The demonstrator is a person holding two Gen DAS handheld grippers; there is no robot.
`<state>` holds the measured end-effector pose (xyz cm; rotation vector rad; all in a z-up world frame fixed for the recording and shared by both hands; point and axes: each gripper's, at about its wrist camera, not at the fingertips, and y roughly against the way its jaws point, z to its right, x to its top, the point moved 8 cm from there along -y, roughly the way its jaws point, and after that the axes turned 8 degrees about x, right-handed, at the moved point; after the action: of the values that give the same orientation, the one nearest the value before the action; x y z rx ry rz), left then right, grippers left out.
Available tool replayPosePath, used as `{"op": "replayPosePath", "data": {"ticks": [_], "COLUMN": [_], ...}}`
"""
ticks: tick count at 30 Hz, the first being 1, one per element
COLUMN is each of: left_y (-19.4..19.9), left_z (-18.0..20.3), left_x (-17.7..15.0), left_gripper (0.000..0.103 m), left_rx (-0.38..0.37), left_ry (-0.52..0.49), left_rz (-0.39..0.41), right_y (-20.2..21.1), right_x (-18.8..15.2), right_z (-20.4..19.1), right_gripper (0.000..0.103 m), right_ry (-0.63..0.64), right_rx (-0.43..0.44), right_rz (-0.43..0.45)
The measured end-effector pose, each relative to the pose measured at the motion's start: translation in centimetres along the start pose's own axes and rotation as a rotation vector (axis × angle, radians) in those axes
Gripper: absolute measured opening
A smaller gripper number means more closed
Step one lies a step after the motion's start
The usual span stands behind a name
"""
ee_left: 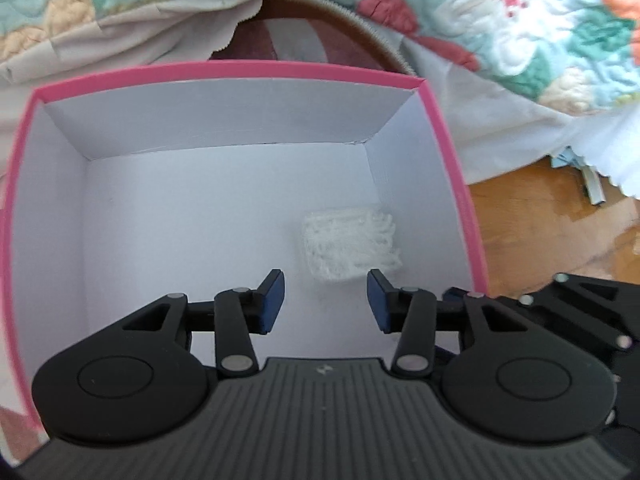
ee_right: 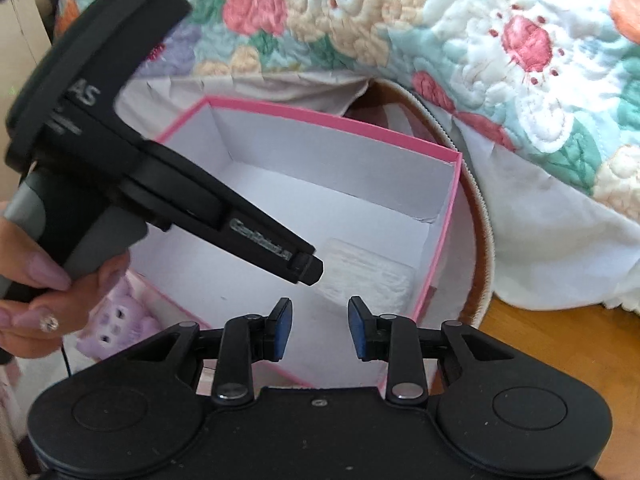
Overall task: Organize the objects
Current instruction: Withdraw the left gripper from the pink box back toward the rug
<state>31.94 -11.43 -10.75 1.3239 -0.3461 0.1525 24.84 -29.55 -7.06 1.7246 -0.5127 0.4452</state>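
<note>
A pink box [ee_left: 224,69] with a white inside stands open on the floor. A clear pack of white cotton swabs [ee_left: 350,244] lies on its bottom by the right wall. My left gripper [ee_left: 326,300] is open and empty, held over the box just short of the pack. In the right wrist view the same box [ee_right: 440,236] and pack [ee_right: 372,276] show. My right gripper [ee_right: 319,330] is open and empty above the box's near edge. The left gripper [ee_right: 308,268] reaches into the box from the left, held by a hand.
A floral quilt [ee_right: 400,28] and a white sheet [ee_left: 520,120] hang behind the box. A brown round rug [ee_right: 476,280] lies under it. A purple bear toy [ee_right: 116,320] sits left of the box. Wooden floor [ee_left: 540,220] lies on the right.
</note>
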Motion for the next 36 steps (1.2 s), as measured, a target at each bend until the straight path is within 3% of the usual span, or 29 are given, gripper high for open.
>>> {"op": "replayPosePath", "data": {"ticks": [4, 12, 16, 21, 25, 36], "left_y": [3.5, 5.0, 7.0, 10.0, 12.3, 16.0], "left_z": [-0.9, -0.2, -0.6, -0.8, -0.8, -2.6], "left_x": [-0.9, -2.8, -4.1, -5.8, -7.6, -12.6], "left_gripper": [0.051, 0.057, 0.057, 0.059, 0.068, 0.073], "left_rx": [0.008, 0.052, 0.11, 0.108, 0.115, 0.089], "left_ry": [-0.016, -0.06, -0.079, -0.087, -0.144, -0.138], "left_rz": [0.024, 0.019, 0.019, 0.033, 0.066, 0.094], "right_y": [2.4, 6.0, 7.9, 10.1, 11.3, 13.2], "right_x": [0.0, 0.1, -0.2, -0.9, -1.3, -3.9], "right_z": [-1.3, -4.2, -5.9, -7.7, -8.9, -12.3], "right_gripper": [0.036, 0.038, 0.044, 0.046, 0.047, 0.063], "right_ry": [-0.023, -0.018, 0.007, 0.023, 0.032, 0.037], "right_rx": [-0.004, -0.03, -0.016, -0.016, -0.018, 0.04], "right_rz": [0.041, 0.043, 0.044, 0.048, 0.046, 0.051]}}
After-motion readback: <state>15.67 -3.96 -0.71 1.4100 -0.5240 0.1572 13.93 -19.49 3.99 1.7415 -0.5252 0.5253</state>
